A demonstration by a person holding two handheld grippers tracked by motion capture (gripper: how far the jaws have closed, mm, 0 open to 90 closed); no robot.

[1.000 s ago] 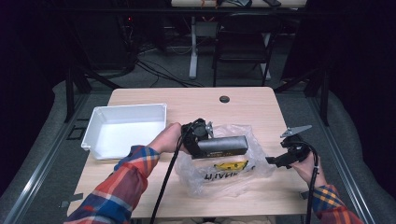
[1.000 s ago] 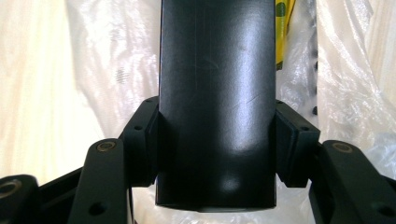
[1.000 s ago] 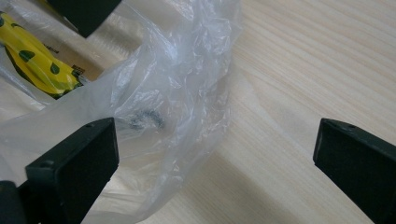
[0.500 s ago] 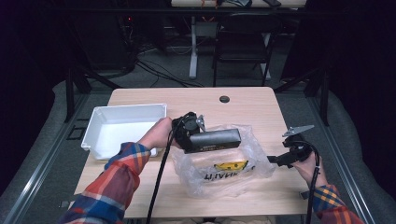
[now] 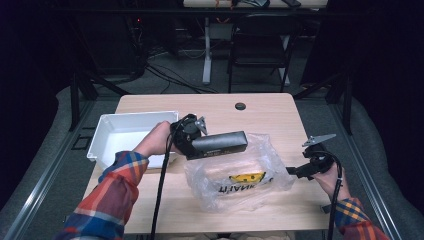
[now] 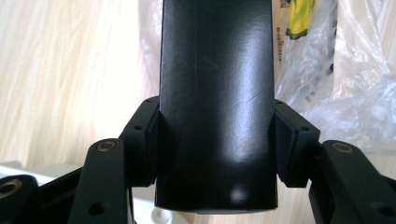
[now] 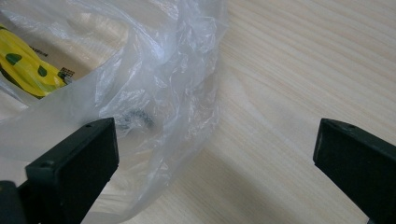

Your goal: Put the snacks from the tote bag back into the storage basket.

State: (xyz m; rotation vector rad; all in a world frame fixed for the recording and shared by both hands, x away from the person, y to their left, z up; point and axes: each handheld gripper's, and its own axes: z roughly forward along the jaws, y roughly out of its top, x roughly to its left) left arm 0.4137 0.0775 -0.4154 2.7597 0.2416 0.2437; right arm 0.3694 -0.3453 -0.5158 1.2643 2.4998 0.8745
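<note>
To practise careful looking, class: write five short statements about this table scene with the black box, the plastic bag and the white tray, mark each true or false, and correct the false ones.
1. The left claw grips a black box between its pads. True.
2. The black box lies flat in the white tray. False: it is held up over the clear plastic bag, beside the tray.
3. The right claw is shut on the bag. False: its jaws stand wide open, with the bag's edge by one pad.
4. Something yellow shows inside the bag. True.
5. The bag rests on the floor. False: it lies on the wooden table.
</note>
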